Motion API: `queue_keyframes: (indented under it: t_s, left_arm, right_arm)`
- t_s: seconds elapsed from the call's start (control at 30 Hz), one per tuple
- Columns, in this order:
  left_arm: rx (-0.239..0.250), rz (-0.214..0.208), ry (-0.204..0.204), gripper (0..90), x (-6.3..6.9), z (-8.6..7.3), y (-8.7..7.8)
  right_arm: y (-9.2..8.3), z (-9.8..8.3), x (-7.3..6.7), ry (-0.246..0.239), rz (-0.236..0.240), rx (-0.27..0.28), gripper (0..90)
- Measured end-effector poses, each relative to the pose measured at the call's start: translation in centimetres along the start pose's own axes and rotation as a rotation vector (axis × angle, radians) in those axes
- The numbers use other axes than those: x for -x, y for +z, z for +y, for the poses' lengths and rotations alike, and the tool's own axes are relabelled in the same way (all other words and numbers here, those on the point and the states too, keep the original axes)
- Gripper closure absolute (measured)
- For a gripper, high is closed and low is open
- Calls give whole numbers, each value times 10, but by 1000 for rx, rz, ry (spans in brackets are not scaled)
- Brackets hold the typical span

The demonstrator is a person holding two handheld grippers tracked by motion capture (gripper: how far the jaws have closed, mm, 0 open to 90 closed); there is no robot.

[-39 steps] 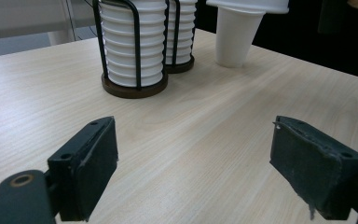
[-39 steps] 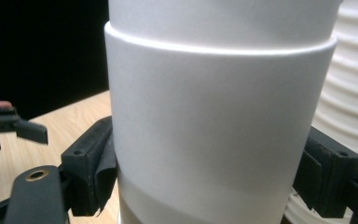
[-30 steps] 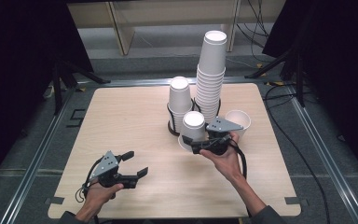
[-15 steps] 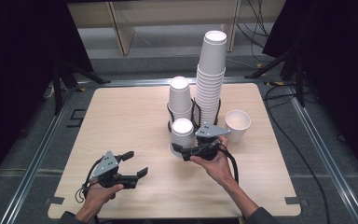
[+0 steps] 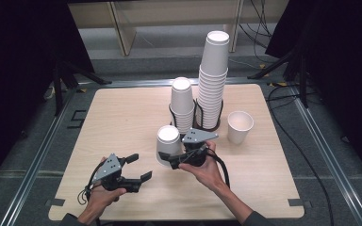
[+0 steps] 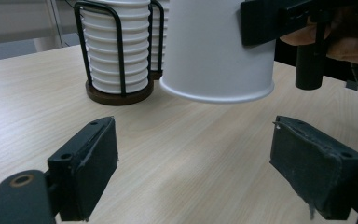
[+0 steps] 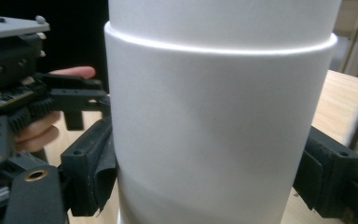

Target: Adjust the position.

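An upside-down white paper cup (image 5: 168,141) hangs just above the table, with my right gripper (image 5: 168,153) shut on its side. In the right gripper view the cup (image 7: 214,116) shows a step line like a second nested cup, and both black pads press its wall. My left gripper (image 5: 140,167) rests open near the front left, its jaws pointing at the cup. From the left gripper view the cup (image 6: 214,51) floats clear of the wood beyond my spread pads (image 6: 98,154).
Behind the held cup, a short stack of cups (image 5: 182,106) and a tall stack (image 5: 213,80) stand in black wire holders. A single upright cup (image 5: 240,126) stands to the right. The wooden table (image 5: 118,113) has bare room at left and front.
My right gripper has carried the cup leftward and toward the front, away from the holders and nearer the left gripper. The left gripper has stayed in place, open.
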State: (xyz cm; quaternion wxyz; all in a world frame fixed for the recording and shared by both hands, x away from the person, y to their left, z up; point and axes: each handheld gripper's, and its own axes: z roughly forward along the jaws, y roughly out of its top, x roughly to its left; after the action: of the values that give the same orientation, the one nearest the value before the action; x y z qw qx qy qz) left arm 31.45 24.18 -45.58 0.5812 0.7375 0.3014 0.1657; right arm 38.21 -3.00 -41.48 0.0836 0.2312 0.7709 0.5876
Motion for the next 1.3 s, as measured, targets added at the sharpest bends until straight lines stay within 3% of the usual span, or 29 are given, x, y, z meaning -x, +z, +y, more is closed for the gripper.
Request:
queue_keyframes:
  t_s: [0.2,0.27,0.4,0.47,0.7,0.8,0.97,1.23,1.3]
  left_arm:
    - [18,-25,1,146,2,0,4]
    - [-3,-18,5,146,3,0,3]
    - [24,-35,-1,145,3,0,5]
    - [-2,-22,5,146,4,1,3]
    - [-8,-19,27,127,7,1,4]
    - [8,-19,16,80,6,0,7]
    - [-12,-15,13,20,6,1,6]
    - [-7,-34,-3,12,6,0,6]
    - [17,-47,-20,19,4,0,7]
  right_arm:
    - [8,1,-10,-18,42,4,191]
    - [11,1,-13,-24,54,7,192]
    - [17,0,-18,-22,74,12,193]
    - [19,1,-21,-18,81,12,193]
    - [26,1,-27,-5,85,10,195]
    - [30,0,-31,2,83,11,195]
    - [37,-1,-39,12,111,20,196]
    - [42,-1,-48,15,133,23,196]
    - [44,-1,-49,22,154,27,195]
